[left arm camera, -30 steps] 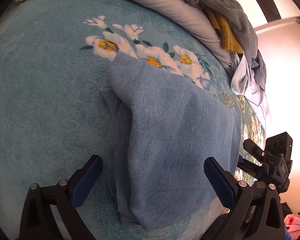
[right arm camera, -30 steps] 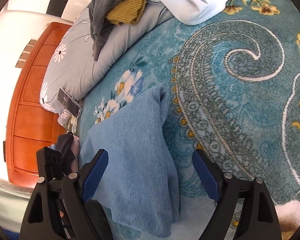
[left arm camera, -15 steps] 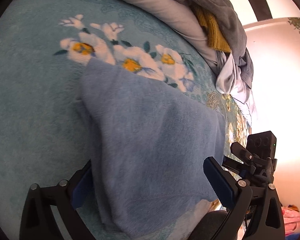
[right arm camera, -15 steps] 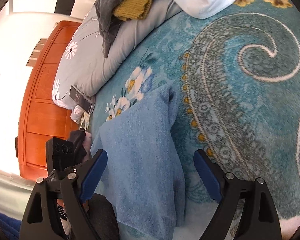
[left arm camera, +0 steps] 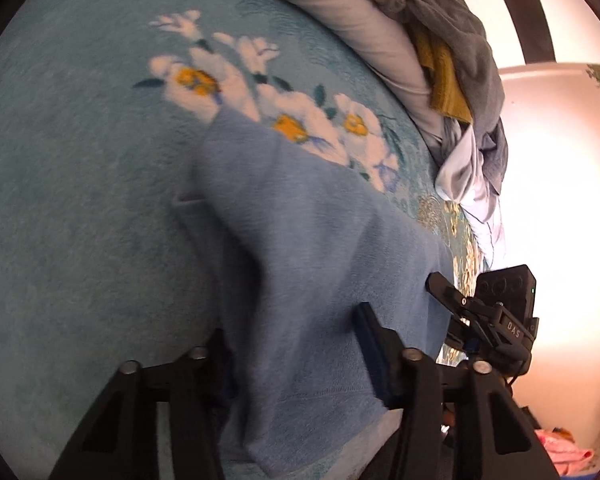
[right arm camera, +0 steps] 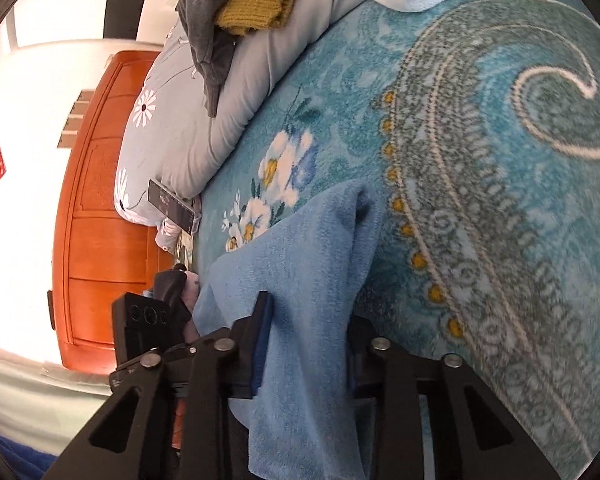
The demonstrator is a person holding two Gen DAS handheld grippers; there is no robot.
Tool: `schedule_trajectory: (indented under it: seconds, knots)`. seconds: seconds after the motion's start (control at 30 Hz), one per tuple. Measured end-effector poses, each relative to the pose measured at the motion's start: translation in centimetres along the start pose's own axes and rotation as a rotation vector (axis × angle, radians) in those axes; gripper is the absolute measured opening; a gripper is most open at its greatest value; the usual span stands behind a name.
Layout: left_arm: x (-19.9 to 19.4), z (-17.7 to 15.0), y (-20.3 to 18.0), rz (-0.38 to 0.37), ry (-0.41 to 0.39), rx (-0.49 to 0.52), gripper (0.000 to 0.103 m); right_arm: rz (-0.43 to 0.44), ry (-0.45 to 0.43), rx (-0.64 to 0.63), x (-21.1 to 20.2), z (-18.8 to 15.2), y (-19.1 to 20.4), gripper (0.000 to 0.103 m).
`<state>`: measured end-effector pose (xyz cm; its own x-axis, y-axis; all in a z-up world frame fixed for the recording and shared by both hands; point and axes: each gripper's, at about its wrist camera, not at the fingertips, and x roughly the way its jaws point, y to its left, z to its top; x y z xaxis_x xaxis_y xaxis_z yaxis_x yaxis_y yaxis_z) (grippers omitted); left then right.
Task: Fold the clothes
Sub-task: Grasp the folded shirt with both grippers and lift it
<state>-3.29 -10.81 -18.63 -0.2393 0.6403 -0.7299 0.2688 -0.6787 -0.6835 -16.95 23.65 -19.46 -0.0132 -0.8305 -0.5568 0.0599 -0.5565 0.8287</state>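
A light blue knitted garment (left arm camera: 312, 264) lies folded on a teal patterned blanket (left arm camera: 72, 184). My left gripper (left arm camera: 296, 344) has its jaws closed in on the garment's near hem at the left corner. My right gripper (right arm camera: 308, 340) has its jaws closed in on the same garment (right arm camera: 300, 256) at the near right corner. Cloth bunches between both pairs of jaws. The right gripper also shows in the left wrist view (left arm camera: 496, 320), at the garment's right edge.
A grey pillow (right arm camera: 220, 120) lies at the back with a heap of grey, mustard and pale clothes (left arm camera: 452, 48) on it. A phone (right arm camera: 172, 204) rests by the pillow. An orange wooden headboard (right arm camera: 100, 208) stands at the left.
Both grippers went from wide open to closed in on the garment's near hem. The cloth has bunched and lifted slightly between the jaws.
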Motion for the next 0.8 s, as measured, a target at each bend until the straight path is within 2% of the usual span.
schedule_trajectory:
  seconds: [0.2, 0.27, 0.43, 0.7, 0.8]
  knots:
    - [-1.3, -1.4, -0.6, 0.037, -0.018, -0.004, 0.023, -0.031, -0.028, 0.042, -1.4, -1.2, 1.2, 0.016]
    - [-1.9, -1.9, -1.3, 0.044, -0.021, 0.007, 0.02, -0.046, -0.035, 0.041, -2.2, -1.8, 1.8, 0.016]
    - [-3.9, -4.0, -3.6, 0.061, -0.037, 0.077, 0.02, -0.056, -0.072, 0.026, -4.9, -4.1, 3.8, 0.015]
    - [-9.0, -7.5, -6.9, 0.039, -0.122, 0.216, 0.019, -0.051, -0.134, -0.049, -8.3, -7.1, 8.6, 0.015]
    - [-10.1, -7.0, -8.1, 0.016, -0.154, 0.237, 0.02, -0.053, -0.147, -0.094, -8.6, -7.3, 11.2, 0.015]
